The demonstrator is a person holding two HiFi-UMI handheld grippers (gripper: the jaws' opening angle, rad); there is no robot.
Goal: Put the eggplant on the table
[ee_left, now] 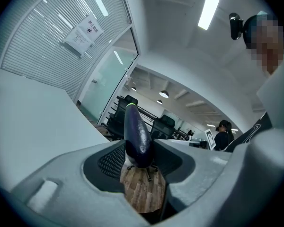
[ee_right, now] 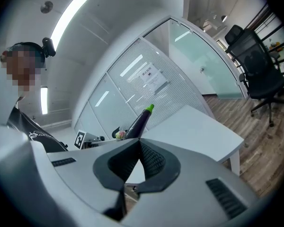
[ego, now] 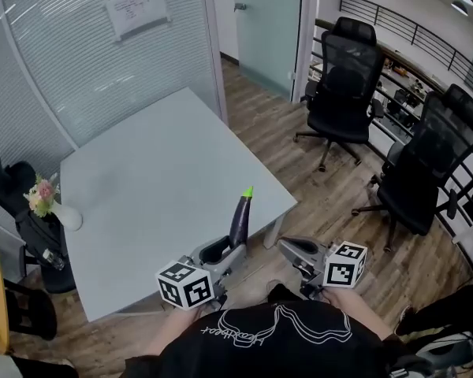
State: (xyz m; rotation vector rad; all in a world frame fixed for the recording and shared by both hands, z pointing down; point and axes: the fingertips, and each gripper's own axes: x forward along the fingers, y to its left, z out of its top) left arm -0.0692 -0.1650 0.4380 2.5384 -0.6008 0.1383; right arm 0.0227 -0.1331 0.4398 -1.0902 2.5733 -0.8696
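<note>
A dark purple eggplant [ego: 239, 220] with a green tip stands upright in my left gripper [ego: 229, 250], which is shut on its lower end. It hangs at the near right corner of the pale grey table [ego: 158, 164], about over the edge. In the left gripper view the eggplant [ee_left: 137, 136] fills the gap between the jaws of the left gripper [ee_left: 139, 157], with the table [ee_left: 28, 117] to the left. My right gripper [ego: 290, 248] is to the right, off the table, shut on nothing. In its own view the right gripper [ee_right: 138, 143] shows the eggplant [ee_right: 138, 122] beyond it and the table [ee_right: 194, 126].
A small white vase with flowers [ego: 49, 201] stands at the table's left edge. Two black office chairs [ego: 343, 77] [ego: 430, 164] stand on the wood floor to the right. A curved glass partition [ego: 87, 46] runs behind the table, and another black chair [ego: 20, 211] is at its left.
</note>
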